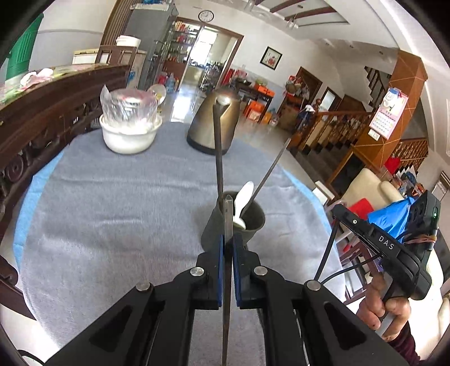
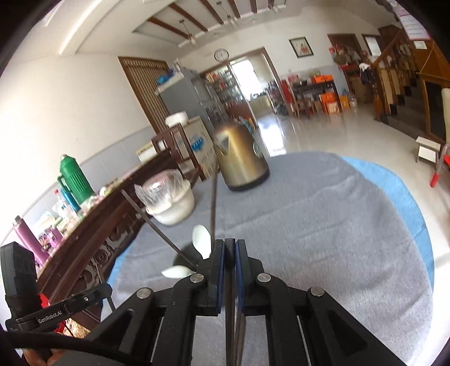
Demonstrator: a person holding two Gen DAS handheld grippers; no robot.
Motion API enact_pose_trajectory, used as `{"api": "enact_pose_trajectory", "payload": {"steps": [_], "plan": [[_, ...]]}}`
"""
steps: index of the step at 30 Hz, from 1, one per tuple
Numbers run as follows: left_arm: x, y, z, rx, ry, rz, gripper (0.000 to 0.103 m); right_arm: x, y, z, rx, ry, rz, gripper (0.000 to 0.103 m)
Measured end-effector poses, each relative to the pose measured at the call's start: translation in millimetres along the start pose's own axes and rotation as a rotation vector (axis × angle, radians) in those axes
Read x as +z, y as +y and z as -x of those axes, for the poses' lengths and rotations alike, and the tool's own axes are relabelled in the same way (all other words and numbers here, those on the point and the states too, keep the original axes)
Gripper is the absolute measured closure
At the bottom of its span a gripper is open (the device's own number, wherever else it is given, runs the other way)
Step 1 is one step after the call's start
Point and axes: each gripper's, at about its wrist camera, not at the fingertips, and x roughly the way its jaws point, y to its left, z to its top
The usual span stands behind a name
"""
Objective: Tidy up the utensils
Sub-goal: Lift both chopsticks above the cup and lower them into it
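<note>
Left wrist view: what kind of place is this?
Likely a home's living or dining hall: cloth-covered table with a kettle, wooden staircase, wall clock, and a fridge behind.

The left tool [image 1: 228,247] is held level and pointed forward, its blue-padded fingers [image 1: 220,270] pressed together on a thin metal utensil handle. The right tool [image 2: 230,253] is likewise closed, a thin dark strip being pinched between its pads [image 2: 220,270]. In the left wrist view, the right hand [image 1: 385,312] is seen wrapped around its tool's grip at the lower right.
</note>
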Motion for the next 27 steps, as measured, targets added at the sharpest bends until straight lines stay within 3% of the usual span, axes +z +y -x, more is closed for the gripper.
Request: {"api": "enact_pose_trajectory", "payload": {"steps": [27], "plan": [[57,-34,48,0.008,-0.189,-0.086,0.097,55,51,44,0.044,-0.317,0.121,0.095]]}}
